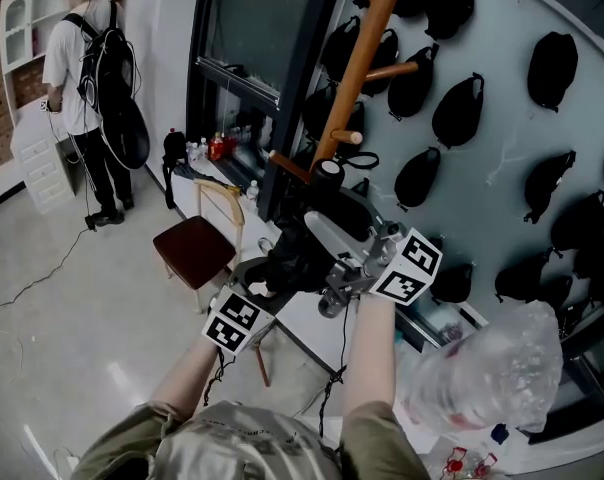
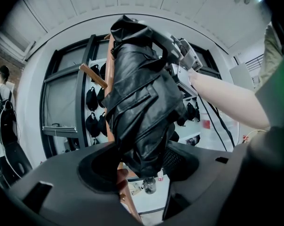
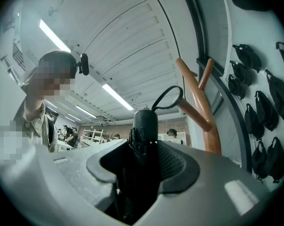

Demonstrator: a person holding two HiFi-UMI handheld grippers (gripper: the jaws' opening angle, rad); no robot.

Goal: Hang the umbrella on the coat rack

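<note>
In the head view both grippers hold up a folded black umbrella [image 1: 300,251] in front of the wooden coat rack [image 1: 360,60]. My left gripper [image 1: 267,274] is shut on the bunched canopy [image 2: 141,112]. My right gripper [image 1: 352,266] is shut on the umbrella near its handle [image 3: 145,126]. The handle top [image 1: 329,170] and its wrist loop [image 3: 168,97] sit just below and beside a rack peg [image 1: 346,137]; the loop touches no peg. In the right gripper view the rack [image 3: 198,105] forks right behind the loop. The left gripper view shows the right gripper [image 2: 185,55] above the canopy.
A person with a black backpack [image 1: 90,60] stands at the far left by white drawers. A red-seated chair [image 1: 196,245] and a white table [image 1: 304,320] lie below the grippers. Black bags [image 1: 458,108] hang on the curved wall at right. A crumpled clear plastic item [image 1: 494,368] is near right.
</note>
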